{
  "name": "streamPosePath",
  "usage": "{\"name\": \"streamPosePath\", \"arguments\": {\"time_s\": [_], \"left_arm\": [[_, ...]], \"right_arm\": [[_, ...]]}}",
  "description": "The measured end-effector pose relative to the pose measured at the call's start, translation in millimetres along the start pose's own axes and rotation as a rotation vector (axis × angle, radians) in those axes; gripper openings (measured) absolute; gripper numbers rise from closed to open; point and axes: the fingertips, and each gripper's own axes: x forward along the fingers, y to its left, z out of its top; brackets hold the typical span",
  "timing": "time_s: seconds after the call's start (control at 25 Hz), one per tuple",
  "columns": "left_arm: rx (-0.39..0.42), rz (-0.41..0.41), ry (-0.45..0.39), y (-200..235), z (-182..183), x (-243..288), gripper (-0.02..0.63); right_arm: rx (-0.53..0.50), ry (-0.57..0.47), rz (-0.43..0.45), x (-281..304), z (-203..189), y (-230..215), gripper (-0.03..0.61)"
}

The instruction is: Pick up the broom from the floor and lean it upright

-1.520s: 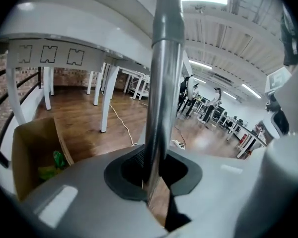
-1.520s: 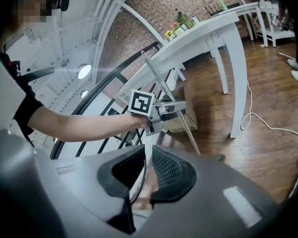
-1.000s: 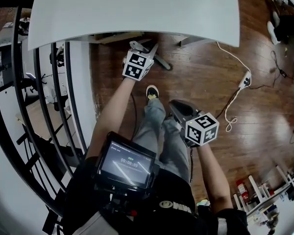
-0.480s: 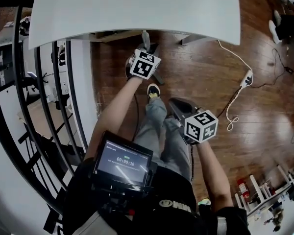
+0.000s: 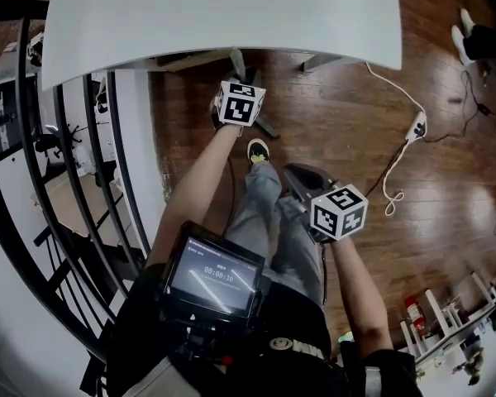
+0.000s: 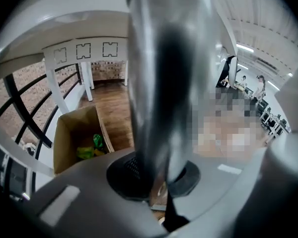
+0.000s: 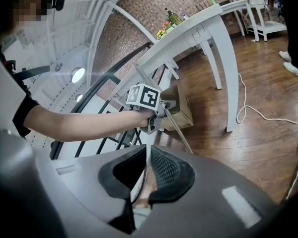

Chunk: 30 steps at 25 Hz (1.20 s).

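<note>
My left gripper (image 5: 240, 85) is held out near the white table's edge, shut on the broom handle (image 5: 236, 59), a thin grey pole. In the left gripper view that handle (image 6: 161, 78) fills the middle, rising blurred from between the pads. The right gripper view shows the left gripper (image 7: 151, 118) clamped on the pole (image 7: 179, 133), which slants down to the floor; the broom head is hidden. My right gripper (image 5: 298, 176) hangs over the person's legs, apart from the broom. Its jaws (image 7: 148, 177) have closed a little and stand shut, with only a slit and nothing between them.
A white table (image 5: 231, 15) spans the top of the head view. A black railing (image 5: 74, 164) runs down the left. An open cardboard box (image 6: 77, 138) stands under the table. A white cable and power strip (image 5: 415, 131) lie on the wooden floor at right.
The left gripper has rolled and dipped slightly. The handle's upper end swung from a slant across the floor to pointing up at the table's edge. The right gripper kept still.
</note>
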Motion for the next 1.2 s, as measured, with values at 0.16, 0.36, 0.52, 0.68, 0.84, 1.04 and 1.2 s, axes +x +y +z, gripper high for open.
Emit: {"name": "streamPosePath", "arguments": {"time_s": [0.16,0.36,0.52,0.68,0.84,1.04,1.2], "left_arm": [[0.015,-0.018,-0.013,-3.0,2.2,-1.2,0.122],[0.015,-0.080,-0.075,-9.7,5.5,-7.8,0.275],[0.009,-0.065,-0.099,1.6,-2.8,-22.2,0.299],[-0.036,-0.012,-0.102,21.5,-21.0,-41.6,0.308],[-0.120,0.008,-0.148,34.3,-37.5,-65.7,0.283],[-0.026,-0.054,-0.197,14.1,-12.2,-65.8,0.182],[0.001,-0.037,-0.209,9.4,14.7,-48.9,0.150]], "right_arm": [[-0.001,0.005,-0.004,0.4,-1.3,-2.9,0.032],[-0.005,0.005,-0.002,1.4,-1.1,-3.9,0.032],[-0.004,0.015,0.001,2.5,-4.0,-4.6,0.032],[-0.017,0.034,0.002,3.4,-5.0,-17.0,0.032],[-0.040,0.021,-0.014,-2.5,-9.2,-28.1,0.034],[-0.053,0.086,-0.009,-12.4,-38.8,-21.8,0.034],[-0.030,0.073,-0.018,-19.6,-40.2,-27.6,0.034]]}}
